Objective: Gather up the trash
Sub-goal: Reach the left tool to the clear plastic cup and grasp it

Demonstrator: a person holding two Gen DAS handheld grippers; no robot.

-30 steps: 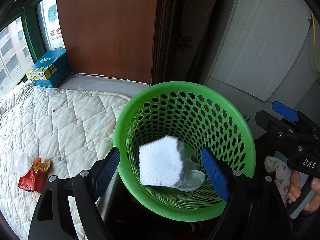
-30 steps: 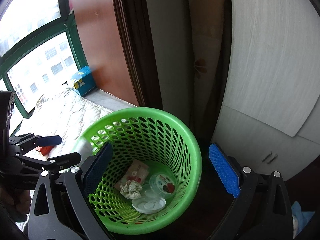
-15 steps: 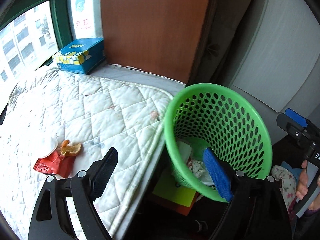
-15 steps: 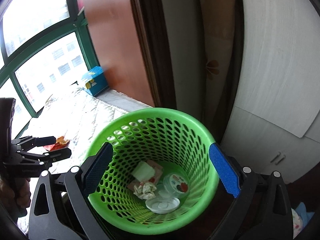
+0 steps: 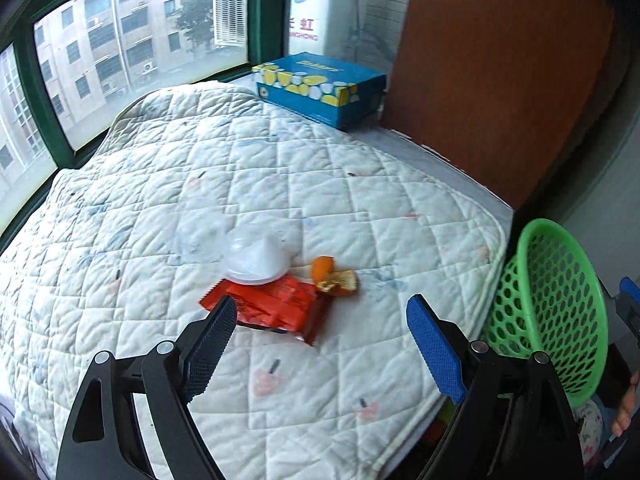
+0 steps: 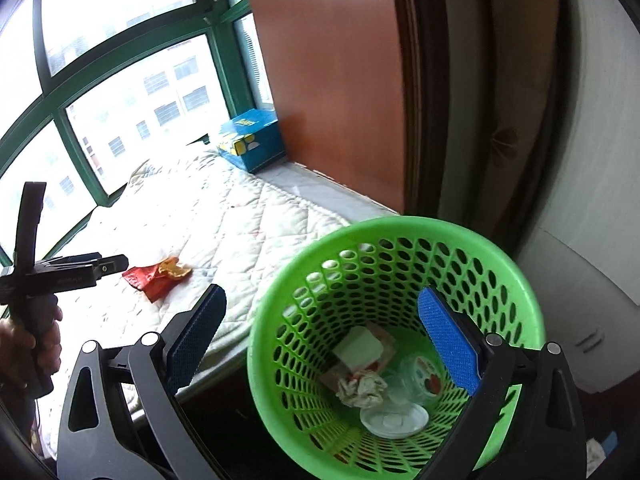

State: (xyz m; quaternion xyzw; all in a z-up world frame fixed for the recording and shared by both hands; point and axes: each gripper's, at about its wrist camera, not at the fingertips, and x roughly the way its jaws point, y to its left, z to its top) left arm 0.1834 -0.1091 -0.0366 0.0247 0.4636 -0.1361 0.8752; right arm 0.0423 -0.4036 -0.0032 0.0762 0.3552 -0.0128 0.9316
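Observation:
My left gripper is open and empty, above the quilted mattress, just short of a red wrapper. An orange peel and a clear plastic cup lie on and beside the wrapper. The green mesh basket stands off the mattress's right edge. My right gripper is open and empty, over the basket, which holds a white block, crumpled paper, a lid and a small cup. The left gripper also shows in the right wrist view.
A blue tissue box sits at the mattress's far edge by the window. A brown wooden panel rises behind it. A white cabinet stands behind the basket.
The white block dropped from my open left gripper into the basket. My left gripper then swung left from the basket to the wrapper on the mattress. My right gripper stayed over the basket.

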